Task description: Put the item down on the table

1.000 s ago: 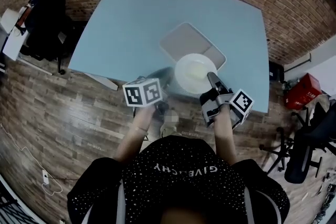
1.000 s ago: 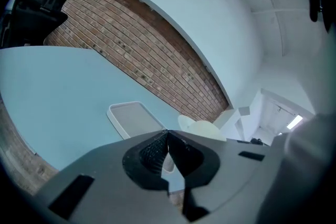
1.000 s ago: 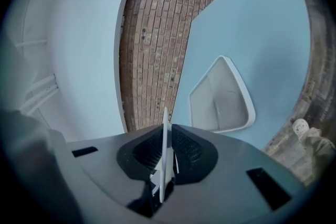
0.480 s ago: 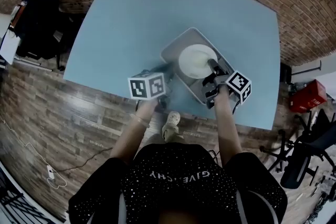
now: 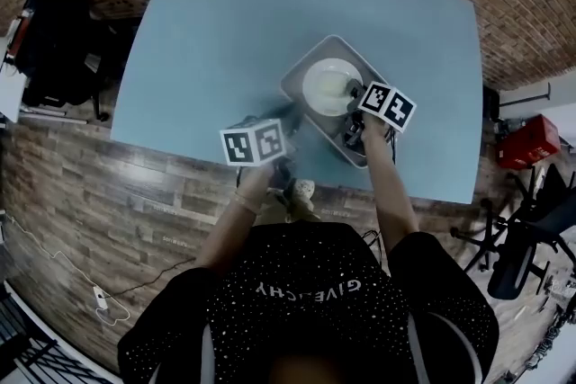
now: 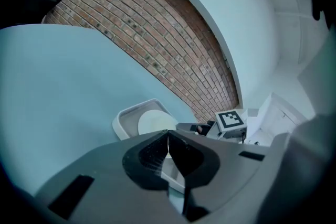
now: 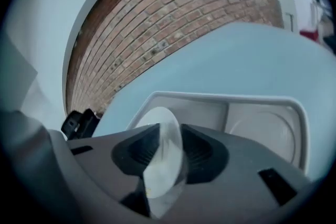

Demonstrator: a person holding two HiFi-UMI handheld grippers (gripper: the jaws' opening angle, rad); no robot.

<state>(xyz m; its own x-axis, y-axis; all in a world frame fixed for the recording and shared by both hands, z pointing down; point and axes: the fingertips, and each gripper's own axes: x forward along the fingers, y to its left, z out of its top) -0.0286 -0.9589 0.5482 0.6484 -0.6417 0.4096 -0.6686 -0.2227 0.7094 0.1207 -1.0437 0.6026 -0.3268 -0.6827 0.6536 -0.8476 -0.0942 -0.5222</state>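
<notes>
A round white plate (image 5: 329, 85) hangs just over a grey tray (image 5: 302, 73) on the light blue table (image 5: 216, 22). My right gripper (image 5: 353, 96) is shut on the plate's near right rim. In the right gripper view the plate (image 7: 164, 157) stands edge-on between the jaws of this gripper (image 7: 165, 150), with the tray (image 7: 220, 98) right behind it. My left gripper (image 5: 286, 118) is at the tray's near left corner. In the left gripper view this gripper (image 6: 168, 140) has its jaws shut tip to tip, and the tray (image 6: 126, 119) and plate (image 6: 154, 122) lie beyond.
The table's near edge (image 5: 207, 162) runs just under both grippers. A black bag (image 5: 56, 31) stands on the brick-patterned floor at the left. A red box (image 5: 522, 144) and an office chair (image 5: 533, 247) are at the right. The tray has a round recess (image 7: 262, 131).
My right gripper has carried the plate forward and down, from above the tray's near edge to low over the tray. The left gripper stays by the tray's near left corner.
</notes>
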